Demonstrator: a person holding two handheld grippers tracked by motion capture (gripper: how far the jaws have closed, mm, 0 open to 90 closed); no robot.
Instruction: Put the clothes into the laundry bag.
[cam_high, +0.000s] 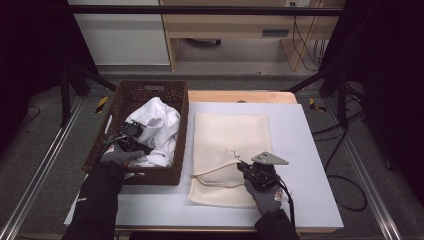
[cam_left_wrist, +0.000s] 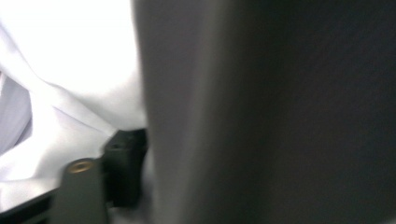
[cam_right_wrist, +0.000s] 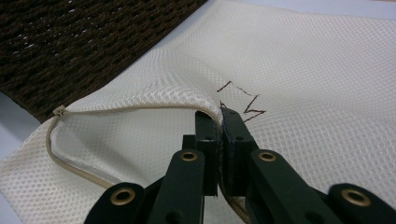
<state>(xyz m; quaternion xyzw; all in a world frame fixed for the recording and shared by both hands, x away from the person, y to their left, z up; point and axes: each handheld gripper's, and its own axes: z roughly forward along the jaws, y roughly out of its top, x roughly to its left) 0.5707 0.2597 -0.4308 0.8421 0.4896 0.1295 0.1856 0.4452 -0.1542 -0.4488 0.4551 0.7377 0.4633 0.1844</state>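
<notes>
A cream mesh laundry bag lies flat on the white table top. My right gripper is shut on the upper lip of its open mouth; in the right gripper view the jaws pinch the zipper edge and hold it up off the lower layer. A white garment is heaped in the brown woven basket at the left. My left gripper is down in that heap. In the left gripper view, white cloth presses against one black pad, and a blurred fold hides the other jaw.
The basket's near wall stands right beside the bag's left edge. A wooden board shows at the table's far edge. Metal rails and cables run along the floor on both sides.
</notes>
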